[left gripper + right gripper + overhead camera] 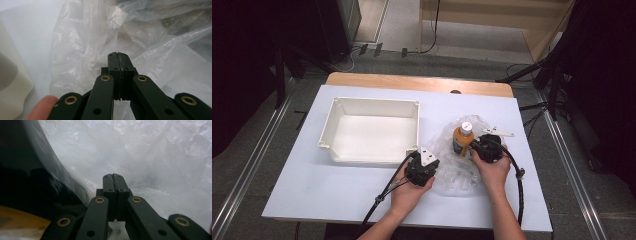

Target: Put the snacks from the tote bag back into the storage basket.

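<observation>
Orange bottle (pixel 462 140) with white cap, standing inside crumpled clear plastic bag (pixel 457 170) on white surface (pixel 312 185), just right of empty white tray (pixel 371 131). Left hand-held gripper (pixel 117 58) clenched on a fold of the bag at its tray-side edge; film visibly pinched between the jaws. Right hand-held gripper (pixel 113 178) also clenched, apparently on bag film beside the bottle, though pinch hard to confirm. Risks, as judged: thin film tearing or slipping under opposing pulls; bottle toppling if bag drags underneath.

White table (pixel 312 190): bin (pixel 373 131), bag (pixel 457 172)
</observation>
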A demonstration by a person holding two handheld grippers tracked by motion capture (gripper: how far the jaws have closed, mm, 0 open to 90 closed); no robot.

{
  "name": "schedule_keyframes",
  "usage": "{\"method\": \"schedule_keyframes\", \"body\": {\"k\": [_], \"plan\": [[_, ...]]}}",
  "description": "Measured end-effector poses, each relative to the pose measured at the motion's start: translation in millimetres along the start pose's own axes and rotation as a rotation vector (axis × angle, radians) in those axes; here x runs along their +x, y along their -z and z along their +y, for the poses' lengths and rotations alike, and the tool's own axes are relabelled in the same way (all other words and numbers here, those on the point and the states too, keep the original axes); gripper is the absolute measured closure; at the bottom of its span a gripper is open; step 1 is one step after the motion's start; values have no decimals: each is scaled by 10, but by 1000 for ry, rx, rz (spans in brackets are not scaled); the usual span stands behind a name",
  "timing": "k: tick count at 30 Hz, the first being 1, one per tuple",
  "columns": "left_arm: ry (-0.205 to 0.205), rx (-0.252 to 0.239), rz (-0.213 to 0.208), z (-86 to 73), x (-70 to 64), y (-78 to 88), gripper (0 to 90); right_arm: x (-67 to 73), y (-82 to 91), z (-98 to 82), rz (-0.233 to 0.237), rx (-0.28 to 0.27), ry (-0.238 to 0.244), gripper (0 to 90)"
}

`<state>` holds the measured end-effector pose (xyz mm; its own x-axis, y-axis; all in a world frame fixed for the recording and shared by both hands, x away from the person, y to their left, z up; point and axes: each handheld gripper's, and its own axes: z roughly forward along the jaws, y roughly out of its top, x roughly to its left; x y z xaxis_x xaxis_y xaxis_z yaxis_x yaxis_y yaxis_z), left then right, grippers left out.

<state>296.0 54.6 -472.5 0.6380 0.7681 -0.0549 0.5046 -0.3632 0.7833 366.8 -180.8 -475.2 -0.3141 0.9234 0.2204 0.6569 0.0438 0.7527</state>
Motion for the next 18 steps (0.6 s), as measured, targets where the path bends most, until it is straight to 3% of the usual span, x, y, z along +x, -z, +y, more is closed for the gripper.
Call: {"method": "schedule_keyframes", "body": {"k": [3, 6, 10, 12, 15, 18], "plan": [[-13, -14, -5, 12, 23, 49, 890, -29, -52, -83, -6, 21, -21, 900], [-31, -62, -5, 68, 20, 156, 839, -17, -47, -95, -24, 22, -18, 900], [-2, -176, -21, 258, -28, 326, 689, 5, -56, -117, -41, 16, -9, 900], [18, -207, -45, 367, -56, 349, 629, 0, -52, -126, -35, 13, -16, 900], [29, -199, -104, 490, -81, 244, 575, -14, -45, -135, -26, 10, -30, 900], [28, -134, -57, 518, -77, 7, 641, -28, -43, -139, -19, 9, -35, 900]]}}
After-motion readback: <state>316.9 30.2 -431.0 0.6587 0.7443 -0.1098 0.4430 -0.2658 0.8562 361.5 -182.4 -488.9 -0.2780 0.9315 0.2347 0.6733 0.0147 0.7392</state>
